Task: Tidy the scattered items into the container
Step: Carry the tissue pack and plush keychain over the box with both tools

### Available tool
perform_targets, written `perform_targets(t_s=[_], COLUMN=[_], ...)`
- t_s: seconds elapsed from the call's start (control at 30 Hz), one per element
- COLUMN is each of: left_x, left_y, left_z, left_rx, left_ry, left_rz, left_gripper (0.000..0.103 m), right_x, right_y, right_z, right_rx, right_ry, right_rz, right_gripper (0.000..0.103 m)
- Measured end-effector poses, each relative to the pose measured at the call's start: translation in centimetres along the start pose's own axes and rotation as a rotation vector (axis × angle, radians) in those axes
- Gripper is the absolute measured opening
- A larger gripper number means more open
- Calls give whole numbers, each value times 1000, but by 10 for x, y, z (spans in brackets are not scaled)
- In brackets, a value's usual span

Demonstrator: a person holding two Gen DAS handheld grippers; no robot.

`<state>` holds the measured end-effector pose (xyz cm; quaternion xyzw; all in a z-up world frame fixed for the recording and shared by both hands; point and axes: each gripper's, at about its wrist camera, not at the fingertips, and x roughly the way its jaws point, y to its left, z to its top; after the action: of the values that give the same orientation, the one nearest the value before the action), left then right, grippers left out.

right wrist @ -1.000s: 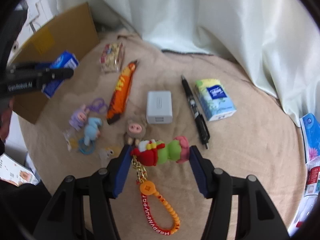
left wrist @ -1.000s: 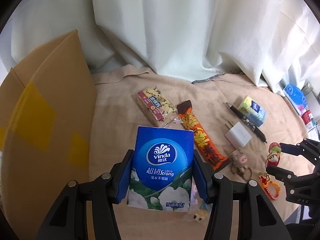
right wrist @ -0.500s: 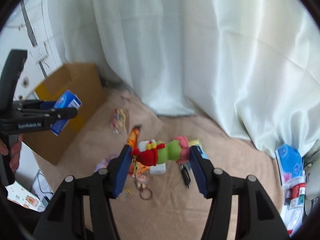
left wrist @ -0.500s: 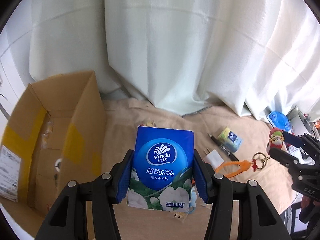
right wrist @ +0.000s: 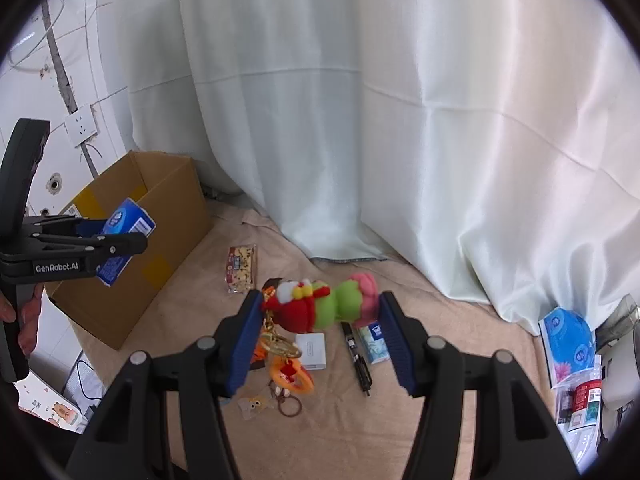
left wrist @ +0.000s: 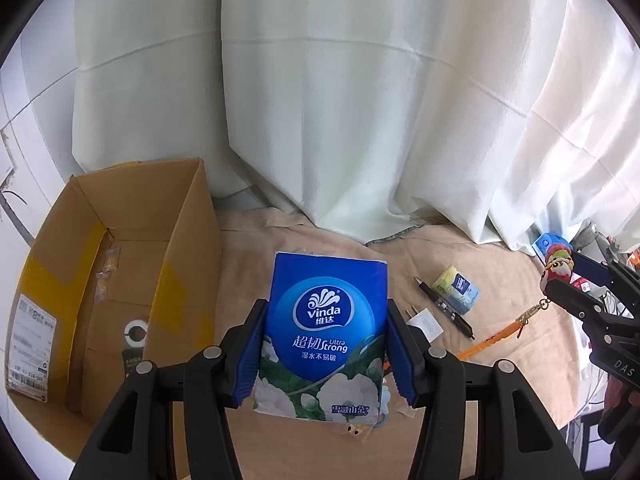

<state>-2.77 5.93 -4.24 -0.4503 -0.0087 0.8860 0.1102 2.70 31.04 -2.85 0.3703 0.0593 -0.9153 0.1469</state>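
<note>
Two items are lifted, none yet boxed: the left gripper point(left wrist: 326, 354) clamps a Vinda tissue pack point(left wrist: 325, 336), the right gripper point(right wrist: 320, 340) a plush keychain point(right wrist: 320, 306). The cardboard box point(left wrist: 120, 264) looks nearly empty; pen point(right wrist: 357, 354), charger point(right wrist: 311, 350) and snacks remain on the cloth.

Tissue pack point(left wrist: 326, 336) hides the snack bars and small keychains on the blanket point(left wrist: 500, 248) behind it. Label print on the cardboard box point(left wrist: 32, 336) is too small to read. Packets point(right wrist: 576, 376) at the blanket's right edge are cut off by the frame.
</note>
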Motion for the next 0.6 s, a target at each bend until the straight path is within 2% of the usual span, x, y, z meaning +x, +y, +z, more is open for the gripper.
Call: perform_targets(t_s=[0.17,0.3,0.43,0.6], left_x=[-14,-33,-52,-71], left_y=[12,30,57,103], left_z=[11,21,31,32], left_rx=[-7,-19,-31,-87], left_ry=[-25,-61,-102,-127], left_rz=[24,64,143,206], left_gripper=[55,55,55,56], right_x=[-3,-5,-1,11], right_y=[9,24,53,104], right_z=[17,47,83,126], right_rx=[-33,-78,-148,-216], right_ry=[-34,-82,-135,-194], right_rz=[2,27,49,94], right_gripper=[62,62,62,62])
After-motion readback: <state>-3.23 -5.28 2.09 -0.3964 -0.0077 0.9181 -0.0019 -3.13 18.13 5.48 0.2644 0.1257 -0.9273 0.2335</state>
